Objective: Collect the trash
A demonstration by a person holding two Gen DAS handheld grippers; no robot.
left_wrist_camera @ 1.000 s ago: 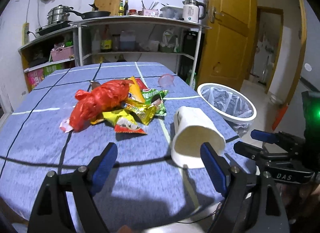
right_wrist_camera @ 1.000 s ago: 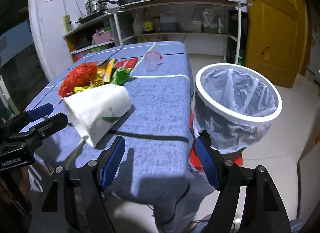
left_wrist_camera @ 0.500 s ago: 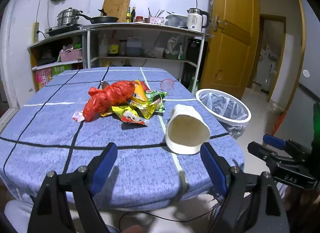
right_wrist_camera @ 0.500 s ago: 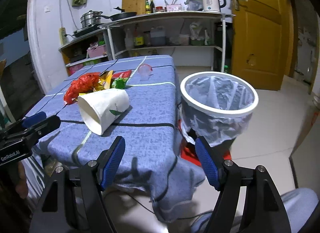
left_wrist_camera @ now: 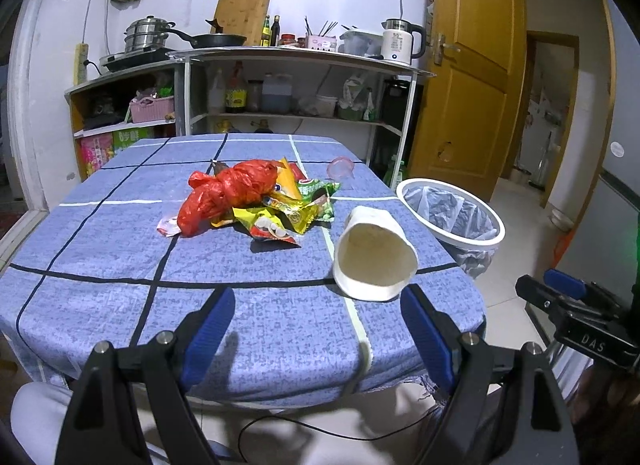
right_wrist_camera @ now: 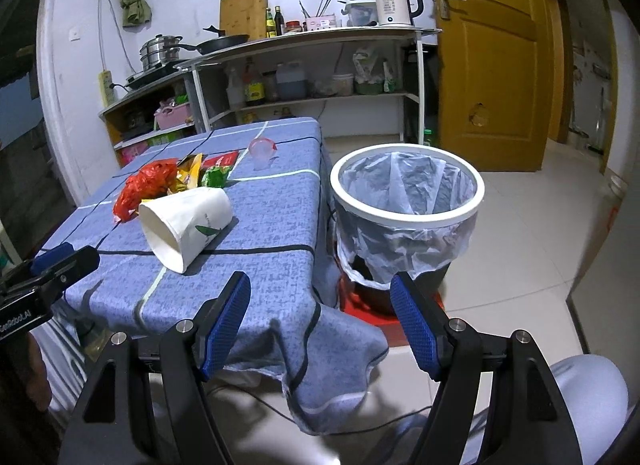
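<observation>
A white paper cup (left_wrist_camera: 374, 255) lies on its side near the table's front right corner, mouth toward me; it also shows in the right wrist view (right_wrist_camera: 188, 223). Behind it lies a pile of trash: a red plastic bag (left_wrist_camera: 228, 193), yellow and green snack wrappers (left_wrist_camera: 296, 209) and a small clear cup (left_wrist_camera: 340, 167). A white bin with a plastic liner (right_wrist_camera: 408, 201) stands on the floor right of the table. My left gripper (left_wrist_camera: 316, 325) is open and empty before the table's front edge. My right gripper (right_wrist_camera: 320, 313) is open and empty, over the table's corner and the bin.
The table has a blue checked cloth (left_wrist_camera: 100, 265) that hangs over its edges. Kitchen shelves with pots, bottles and a kettle (left_wrist_camera: 400, 41) stand behind it. A yellow door (left_wrist_camera: 468, 77) is at the right. A red stool (right_wrist_camera: 372, 305) sits under the bin.
Both grippers have pulled back from the table and risen a little; the cup, pile and bin look smaller and farther. Nothing on the table has moved.
</observation>
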